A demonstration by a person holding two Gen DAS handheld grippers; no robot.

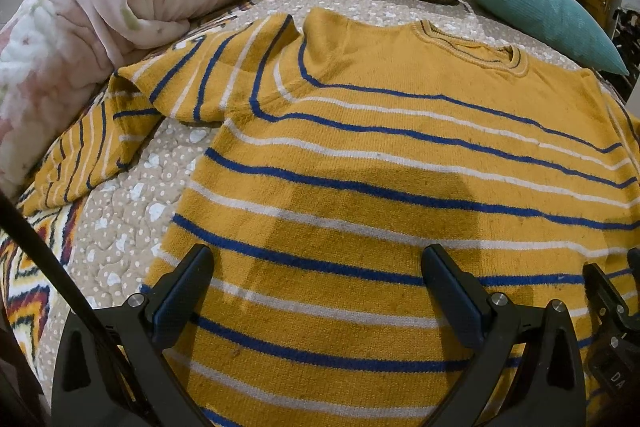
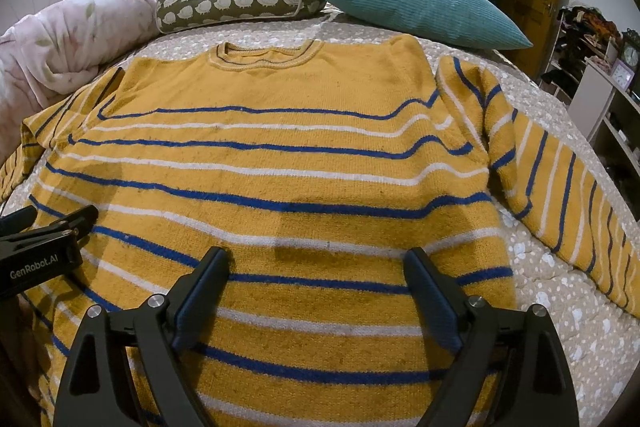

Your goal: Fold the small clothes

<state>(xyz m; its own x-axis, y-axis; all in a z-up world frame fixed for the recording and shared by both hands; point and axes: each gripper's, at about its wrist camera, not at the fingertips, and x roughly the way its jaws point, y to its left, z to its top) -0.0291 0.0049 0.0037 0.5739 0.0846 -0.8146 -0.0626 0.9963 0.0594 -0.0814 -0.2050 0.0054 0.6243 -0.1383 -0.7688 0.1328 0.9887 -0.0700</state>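
The mustard-yellow knitted sweater with blue and white stripes (image 2: 280,163) lies flat, front up. Its neck points away, both sleeves spread sideways.

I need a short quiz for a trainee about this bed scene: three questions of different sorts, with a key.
1. True or false: the yellow striped sweater lies flat on the bed cover, sleeves spread to the sides.
2. Which cushion touches the hedgehog bolster? A) the teal cushion B) a red cushion C) none
3. Fill in: both the left tool and the right tool are ____ over the sweater's lower body.

Key: 1 true; 2 A; 3 open
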